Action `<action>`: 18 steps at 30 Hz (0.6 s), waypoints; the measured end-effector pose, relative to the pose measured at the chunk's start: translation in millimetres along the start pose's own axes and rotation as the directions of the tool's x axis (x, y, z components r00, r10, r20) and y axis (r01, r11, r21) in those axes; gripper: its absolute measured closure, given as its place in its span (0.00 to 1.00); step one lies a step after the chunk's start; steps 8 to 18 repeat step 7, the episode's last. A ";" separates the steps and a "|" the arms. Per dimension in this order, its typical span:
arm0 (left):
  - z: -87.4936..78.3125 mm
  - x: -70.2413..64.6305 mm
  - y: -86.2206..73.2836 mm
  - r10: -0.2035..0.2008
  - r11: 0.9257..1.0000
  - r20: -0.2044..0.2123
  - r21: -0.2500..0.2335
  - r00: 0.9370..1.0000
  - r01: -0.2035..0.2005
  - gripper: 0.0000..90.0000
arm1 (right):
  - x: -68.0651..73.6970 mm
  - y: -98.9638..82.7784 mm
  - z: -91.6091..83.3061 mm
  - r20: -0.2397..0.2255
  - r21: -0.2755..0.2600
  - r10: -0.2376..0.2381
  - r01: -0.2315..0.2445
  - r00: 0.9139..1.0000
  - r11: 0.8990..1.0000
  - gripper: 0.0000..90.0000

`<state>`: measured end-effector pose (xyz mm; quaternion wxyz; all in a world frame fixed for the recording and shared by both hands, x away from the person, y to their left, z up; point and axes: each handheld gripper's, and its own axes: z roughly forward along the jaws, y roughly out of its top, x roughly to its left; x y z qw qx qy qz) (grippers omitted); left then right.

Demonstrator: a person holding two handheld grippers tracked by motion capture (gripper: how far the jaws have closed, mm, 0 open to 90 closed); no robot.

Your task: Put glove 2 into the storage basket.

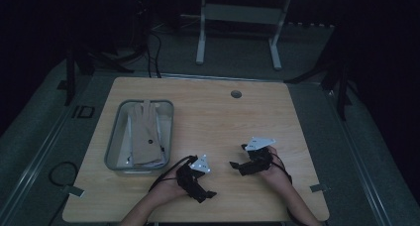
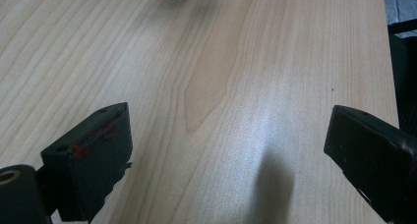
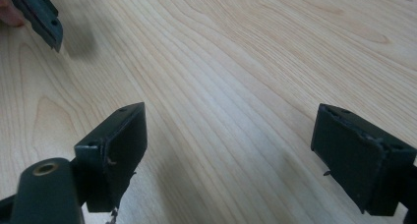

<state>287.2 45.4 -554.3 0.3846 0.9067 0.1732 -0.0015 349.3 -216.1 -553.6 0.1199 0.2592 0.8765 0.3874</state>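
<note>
A pale glove [image 1: 145,132] lies flat inside a clear tray [image 1: 113,146], fingers pointing toward the far edge of the wooden surface [image 1: 237,122]. This glove looks like the thing to be handled, and nothing holds it yet. The left tool [image 1: 210,194] rests on the surface just right of the tray's near corner, its jaws spread wide over bare wood — empty, probably waiting. The right tool [image 1: 233,164] sits farther right of the tray, also spread and empty, tips turned toward the left tool. Both hands appear to park low on the surface, near the tray — a likely ready posture before reaching for the glove.
</note>
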 end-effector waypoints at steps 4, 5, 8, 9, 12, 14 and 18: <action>-0.4 0.4 -0.4 0.000 1.000 -0.003 0.000 1.000 0.000 0.05 | -1.2 -0.6 -0.4 0.000 -0.002 0.002 -0.002 1.000 1.000 0.15; -0.3 0.4 -0.5 -0.002 1.000 -0.005 -0.002 1.000 0.002 0.05 | -1.0 -0.6 -0.3 0.001 -0.001 0.001 -0.001 1.000 1.000 0.15; -0.5 0.7 -0.8 -0.002 1.000 -0.005 -0.004 1.000 0.002 0.05 | -1.1 -0.9 0.3 0.004 0.002 -0.001 0.001 1.000 1.000 0.15; -0.5 0.7 -0.8 -0.002 1.000 -0.005 -0.004 1.000 0.002 0.05 | -1.1 -0.9 0.3 0.004 0.002 -0.001 0.001 1.000 1.000 0.15; -0.5 0.7 -0.8 -0.002 1.000 -0.005 -0.004 1.000 0.002 0.05 | -1.1 -0.9 0.3 0.004 0.002 -0.001 0.001 1.000 1.000 0.15; -0.5 0.7 -0.8 -0.002 1.000 -0.005 -0.004 1.000 0.002 0.05 | -1.1 -0.9 0.3 0.004 0.002 -0.001 0.001 1.000 1.000 0.15; -0.5 0.7 -0.8 -0.002 1.000 -0.005 -0.004 1.000 0.002 0.05 | -1.1 -0.9 0.3 0.004 0.002 -0.001 0.001 1.000 1.000 0.15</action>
